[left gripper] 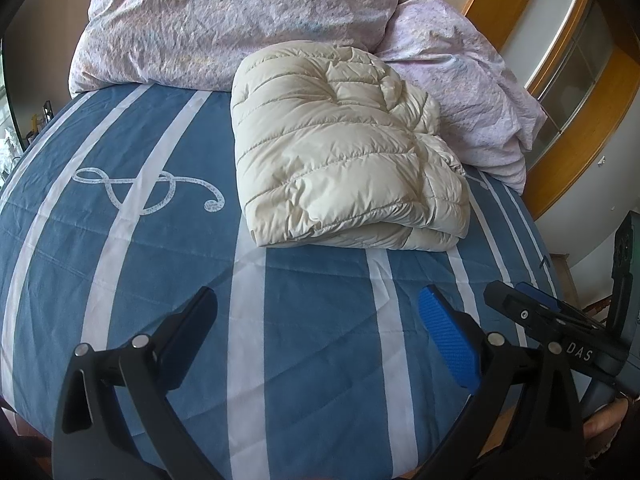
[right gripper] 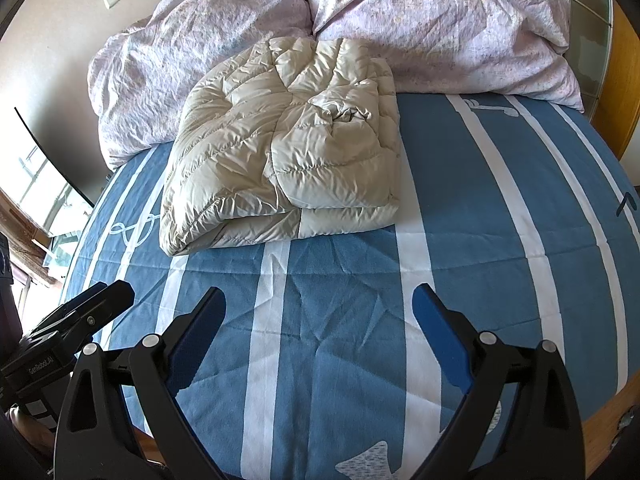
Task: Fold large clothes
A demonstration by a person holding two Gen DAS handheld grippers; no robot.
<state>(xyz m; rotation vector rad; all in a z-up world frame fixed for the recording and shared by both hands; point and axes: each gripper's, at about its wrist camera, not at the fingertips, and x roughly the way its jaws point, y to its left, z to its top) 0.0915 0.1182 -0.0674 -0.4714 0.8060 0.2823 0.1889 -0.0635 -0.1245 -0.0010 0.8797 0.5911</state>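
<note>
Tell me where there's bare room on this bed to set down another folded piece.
Bare sheet lies between the folded jacket and the open right tongs, along the near edge. More lies right of the jacket, toward the wooden bed frame, and left of it around the treble clef print. The head end is crowded: the rumpled pink duvet touches the jacket.

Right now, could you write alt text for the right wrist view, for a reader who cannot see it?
A cream puffer jacket lies folded on a blue-and-white striped bedsheet, its far edge against a rumpled pink floral duvet. The right hand-held gripper hovers open in front, holding nothing.
</note>
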